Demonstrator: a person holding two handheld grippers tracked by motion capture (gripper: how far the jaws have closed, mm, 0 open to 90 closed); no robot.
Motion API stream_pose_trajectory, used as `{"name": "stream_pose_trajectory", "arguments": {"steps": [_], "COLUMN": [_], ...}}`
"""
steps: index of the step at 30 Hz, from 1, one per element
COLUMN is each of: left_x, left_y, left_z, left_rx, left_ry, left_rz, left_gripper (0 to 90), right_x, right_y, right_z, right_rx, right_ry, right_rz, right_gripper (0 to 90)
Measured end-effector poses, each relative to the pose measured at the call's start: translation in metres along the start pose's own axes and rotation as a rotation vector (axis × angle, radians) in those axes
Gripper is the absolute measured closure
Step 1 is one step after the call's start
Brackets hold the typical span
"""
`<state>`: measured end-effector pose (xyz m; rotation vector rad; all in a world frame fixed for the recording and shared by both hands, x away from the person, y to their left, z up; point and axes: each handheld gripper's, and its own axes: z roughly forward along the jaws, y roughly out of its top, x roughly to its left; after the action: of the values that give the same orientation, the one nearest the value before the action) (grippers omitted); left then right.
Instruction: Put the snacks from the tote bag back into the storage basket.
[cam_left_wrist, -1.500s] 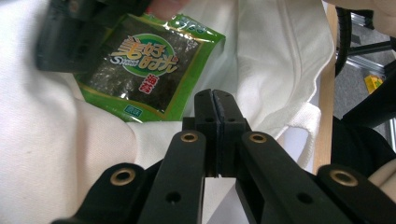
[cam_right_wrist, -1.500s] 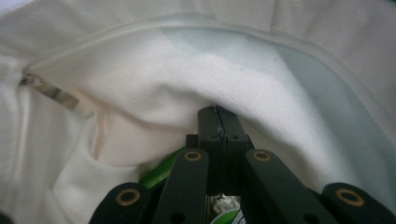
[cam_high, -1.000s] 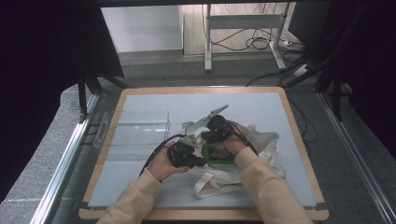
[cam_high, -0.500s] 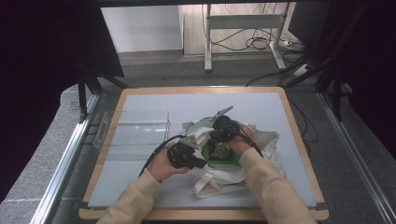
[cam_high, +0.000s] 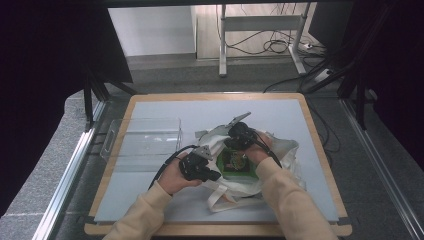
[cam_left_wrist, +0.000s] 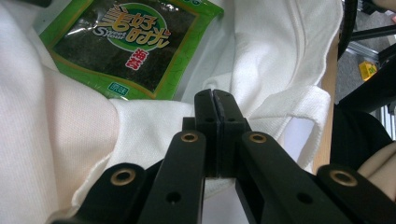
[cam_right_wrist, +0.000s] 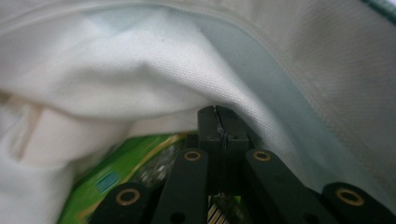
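white bag (cam_high: 280, 150) folds crowd packet (cam_high: 237, 165), clear tray (cam_high: 145, 137) leftward

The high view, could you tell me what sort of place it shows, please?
Probably a lab recording station: a wood-edged work board ringed by dark curtains, with cables on the floor behind and a clear tray.

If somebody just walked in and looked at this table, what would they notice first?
Probably the bright green seaweed snack packet, lying in the mouth of a crumpled white cloth bag near the middle of the table. Two black grippers work at the bag: the left gripper is shut on the bag's rim beside the packet, and the right gripper is shut, under the cloth on the far side. A clear plastic tray sits to the left.
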<state>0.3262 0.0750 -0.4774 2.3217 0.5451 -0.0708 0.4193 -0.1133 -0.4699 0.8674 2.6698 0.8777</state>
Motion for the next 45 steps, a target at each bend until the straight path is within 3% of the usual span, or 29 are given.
{"name": "stream_pose_trajectory", "arguments": {"steps": [7,8,9,10,14,20,28,37,40,45], "left_x": [0.001,0.001,0.001,0.0,0.0,0.001,0.001,0.001,0.001,0.002], "left_y": [0.0,0.0,0.0,0.0,0.0,0.0,-0.001,-0.001,-0.001,-0.001], "left_z": [-0.001,-0.001,-0.001,0.0,0.0,0.0,0.001,0.002,0.002,0.001], "left_rx": [0.002,0.006,0.008,-0.003,-0.002,-0.004,-0.003,-0.001,-0.001,-0.001], "left_ry": [0.003,0.004,0.004,0.002,0.004,0.004,0.008,0.009,0.01,0.012], "left_rz": [0.004,0.015,0.015,-0.001,-0.001,-0.006,-0.01,-0.013,-0.013,-0.014], "left_gripper": [90.0,90.0,90.0,90.0,90.0,90.0,90.0,90.0,90.0,90.0], "right_x": [0.011,0.011,0.011,0.01,0.007,0.006,0.012,0.016,0.015,0.012], "right_y": [-0.016,-0.023,-0.023,-0.03,-0.043,-0.069,-0.091,-0.111,-0.111,-0.097], "right_z": [-0.036,-0.048,-0.048,-0.058,-0.068,-0.072,-0.078,-0.081,-0.081,-0.084], "right_rx": [0.007,0.016,0.016,0.029,0.064,0.172,0.268,0.281,0.279,0.237], "right_ry": [-0.01,-0.021,-0.021,-0.034,-0.046,-0.047,-0.031,-0.003,-0.002,-0.044], "right_rz": [-0.015,-0.01,-0.01,0.001,0.023,0.031,0.014,0.016,0.017,0.008], "right_gripper": [89.1,89.1,89.1,89.1,89.1,89.1,89.2,89.3,89.2,89.2]}}
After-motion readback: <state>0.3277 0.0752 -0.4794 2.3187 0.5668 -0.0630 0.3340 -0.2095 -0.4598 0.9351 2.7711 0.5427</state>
